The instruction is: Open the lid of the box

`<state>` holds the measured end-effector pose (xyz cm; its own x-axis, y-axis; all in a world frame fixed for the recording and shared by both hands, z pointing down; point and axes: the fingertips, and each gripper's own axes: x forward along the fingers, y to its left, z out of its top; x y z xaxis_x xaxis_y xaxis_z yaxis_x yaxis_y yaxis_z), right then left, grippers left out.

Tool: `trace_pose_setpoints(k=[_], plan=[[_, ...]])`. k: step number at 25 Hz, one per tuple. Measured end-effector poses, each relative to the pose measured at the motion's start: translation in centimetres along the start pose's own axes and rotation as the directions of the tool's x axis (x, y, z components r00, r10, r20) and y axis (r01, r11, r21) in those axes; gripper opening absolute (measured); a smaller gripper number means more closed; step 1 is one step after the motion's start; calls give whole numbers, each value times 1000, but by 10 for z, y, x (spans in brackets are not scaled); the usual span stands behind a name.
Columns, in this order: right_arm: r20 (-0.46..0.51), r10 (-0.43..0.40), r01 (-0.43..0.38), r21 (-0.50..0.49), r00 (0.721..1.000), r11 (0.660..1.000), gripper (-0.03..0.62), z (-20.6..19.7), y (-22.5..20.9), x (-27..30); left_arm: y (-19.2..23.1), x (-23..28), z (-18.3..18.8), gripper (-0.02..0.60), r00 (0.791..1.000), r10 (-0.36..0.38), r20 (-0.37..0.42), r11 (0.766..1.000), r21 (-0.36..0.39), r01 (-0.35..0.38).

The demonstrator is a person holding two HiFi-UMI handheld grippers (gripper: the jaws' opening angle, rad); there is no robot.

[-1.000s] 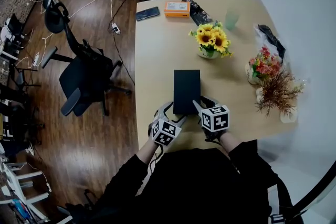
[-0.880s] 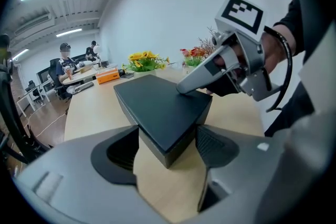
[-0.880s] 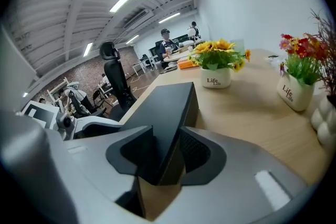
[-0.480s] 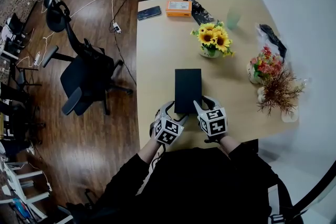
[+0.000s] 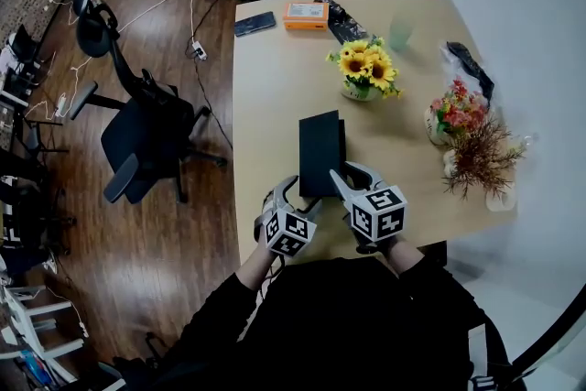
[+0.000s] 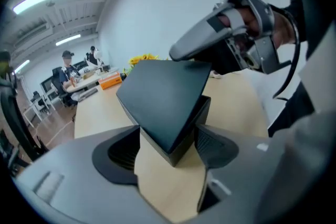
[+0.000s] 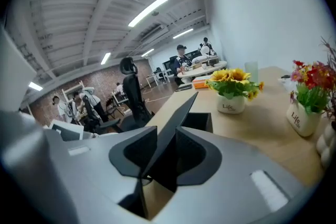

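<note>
Lid lifting off box, one gripper per part.
The box point(image 5: 322, 156) sits on the table point(image 5: 275, 78) on the person's side of the sunflower vase point(image 5: 364, 73), near it. The left gripper point(image 6: 168, 141) has its jaws set wide, pads against both sides of the base's near corner, probably to pin the base down. The right gripper point(image 7: 167, 147) is closing on the thin lid point(image 7: 181, 113), whose edge runs between its pads, and is tipping it up. The head view shows only a dark rectangle, and the tilt is hard to read there. The left gripper view shows the lid clear of the base on the vase-facing side. The right gripper view shows the lid edge-on with the open box behind it.
</note>
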<state>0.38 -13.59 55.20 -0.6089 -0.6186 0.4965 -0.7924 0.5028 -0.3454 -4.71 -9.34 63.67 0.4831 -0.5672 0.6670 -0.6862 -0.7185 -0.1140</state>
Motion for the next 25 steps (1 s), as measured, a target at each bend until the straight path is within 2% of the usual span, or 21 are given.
trace_pose_setpoints(k=[3, 5, 8, 9, 10, 11, 13, 14, 16, 17, 19, 21, 22, 23, 24, 25], plan=[[32, 99, -99, 3, 995, 995, 104, 25, 29, -6, 4, -32, 36, 287, 989, 104, 102, 982, 147, -119], [17, 154, -153, -12, 988, 988, 103, 31, 46, -4, -1, -47, 60, 285, 979, 123, 164, 964, 215, -157], [-24, 216, -217, -29, 976, 976, 101, 27, 68, 4, 1, -51, 71, 179, 969, 153, 192, 955, 224, -195], [-26, 226, -226, -26, 974, 974, 101, 27, 71, 5, 5, -49, 69, 92, 967, 174, 187, 953, 213, -213], [-17, 222, -222, -20, 975, 975, 97, 28, 70, 5, 10, -48, 67, 41, 965, 190, 181, 953, 202, -226], [-2, 198, -198, -17, 980, 980, 95, 30, 64, 4, 12, -47, 64, 40, 965, 194, 178, 955, 191, -228], [18, 91, -90, -14, 996, 996, 96, 28, 33, 1, 11, -45, 55, 51, 975, 149, 163, 973, 151, -174], [6, 24, -24, 0, 1000, 1000, 106, 20, 10, 1, 8, -41, 47, 110, 985, 97, 145, 987, 110, -113], [-72, -64, 68, 57, 995, 996, 185, -10, -31, 6, 0, -29, 25, 368, 996, -9, 86, 1000, 19, 8], [-119, -74, 85, 91, 990, 992, 229, -26, -43, 9, -2, -22, 13, 396, 998, -40, 48, 999, 3, 40], [-190, -62, 90, 142, 980, 986, 252, -54, -52, 18, -6, -5, -6, 394, 997, -69, -20, 997, 38, 70], [-206, -42, 78, 171, 978, 982, 259, -67, -49, 25, -9, 8, -13, 393, 996, -80, -49, 994, 66, 83], [-202, -31, 68, 181, 979, 981, 244, -68, -45, 27, -7, 12, -13, 389, 996, -71, -49, 995, 62, 74], [-198, -23, 60, 182, 980, 982, 186, -68, -42, 28, -4, 14, -12, 364, 997, -55, -46, 997, 49, 57], [-197, -23, 58, 170, 980, 984, 171, -67, -40, 28, -2, 14, -11, 322, 998, -39, -42, 999, 35, 41], [-199, -29, 59, 148, 980, 987, 173, -66, -39, 28, 0, 14, -10, 322, 999, -28, -38, 999, 25, 28]])
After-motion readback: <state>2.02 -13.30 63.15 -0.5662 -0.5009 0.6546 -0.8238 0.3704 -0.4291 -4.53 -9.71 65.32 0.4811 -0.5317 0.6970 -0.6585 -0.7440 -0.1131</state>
